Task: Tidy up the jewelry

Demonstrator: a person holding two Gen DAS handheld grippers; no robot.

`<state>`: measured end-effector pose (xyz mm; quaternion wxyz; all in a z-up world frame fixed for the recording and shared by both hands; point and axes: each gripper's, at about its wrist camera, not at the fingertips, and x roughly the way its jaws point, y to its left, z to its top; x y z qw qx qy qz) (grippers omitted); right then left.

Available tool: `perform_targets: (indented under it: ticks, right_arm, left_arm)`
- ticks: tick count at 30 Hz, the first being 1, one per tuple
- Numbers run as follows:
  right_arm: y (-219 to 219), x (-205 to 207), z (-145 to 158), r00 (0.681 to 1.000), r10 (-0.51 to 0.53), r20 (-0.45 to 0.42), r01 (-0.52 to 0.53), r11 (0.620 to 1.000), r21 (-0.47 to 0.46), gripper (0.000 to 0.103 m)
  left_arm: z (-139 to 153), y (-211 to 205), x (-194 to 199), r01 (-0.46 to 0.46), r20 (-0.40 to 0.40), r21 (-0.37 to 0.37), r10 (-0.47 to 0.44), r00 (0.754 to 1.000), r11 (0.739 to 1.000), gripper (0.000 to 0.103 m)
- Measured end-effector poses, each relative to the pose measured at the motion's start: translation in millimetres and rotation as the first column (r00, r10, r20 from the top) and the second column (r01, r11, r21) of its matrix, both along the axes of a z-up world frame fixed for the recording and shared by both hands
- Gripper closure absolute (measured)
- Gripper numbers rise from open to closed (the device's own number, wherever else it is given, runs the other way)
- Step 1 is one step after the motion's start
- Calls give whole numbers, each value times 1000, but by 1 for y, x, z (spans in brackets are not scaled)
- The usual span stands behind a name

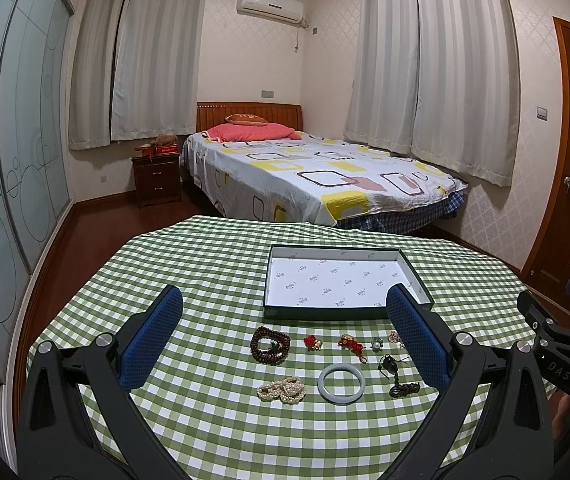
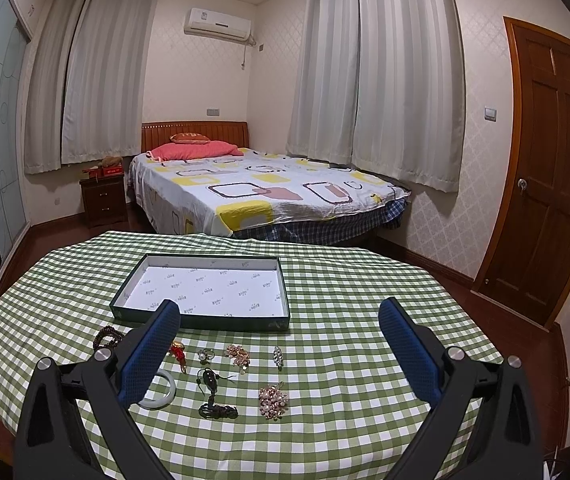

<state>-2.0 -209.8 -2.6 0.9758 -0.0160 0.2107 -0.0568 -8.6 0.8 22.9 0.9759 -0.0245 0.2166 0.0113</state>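
A shallow dark-rimmed tray [image 1: 416, 278] with a white printed lining stands on the green checked table; it also shows in the right wrist view [image 2: 285, 296]. In front of it lie a dark bead bracelet [image 1: 269, 345], a pearl bracelet [image 1: 281, 390], a pale jade bangle [image 1: 341, 383], a red charm [image 1: 312, 342], a red-gold charm [image 1: 351, 343], a pearl ring [image 1: 376, 345] and a dark corded pendant [image 1: 397, 378]. The right wrist view adds a gold chain piece [image 2: 238, 354], a crystal brooch [image 2: 277, 356] and a rose-gold cluster [image 2: 273, 400]. My left gripper [image 1: 283, 332] and right gripper [image 2: 279, 340] are open, empty, above the jewelry.
The round table [image 2: 365, 360] drops off at its edges on all sides. Behind it stand a bed [image 1: 317, 176], a nightstand [image 1: 156, 178], a glass wardrobe at the left and a wooden door [image 2: 545, 168] at the right. The right gripper's body [image 1: 565, 344] shows at the left view's right edge.
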Motion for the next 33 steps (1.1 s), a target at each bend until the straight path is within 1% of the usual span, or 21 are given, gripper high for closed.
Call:
perform_targets:
  ticks: [22, 28, 33]
  right_arm:
    - [0, 0, -3, 1000, 8, 19, -8, 1000, -6, 6]
    - [1, 1, -9, 999, 21, 31, -21, 1000, 3, 6]
    - [-1, 7, -25, 999, 31, 32, -31, 1000, 5, 6]
  left_arm:
    - [0, 0, 0, -1, 0, 2, 1, 1000, 1000, 4]
    - [-4, 1, 3, -2, -3, 2, 2, 1000, 1000, 4]
    - [-19, 3, 9, -7, -9, 5, 7, 1000, 1000, 4]
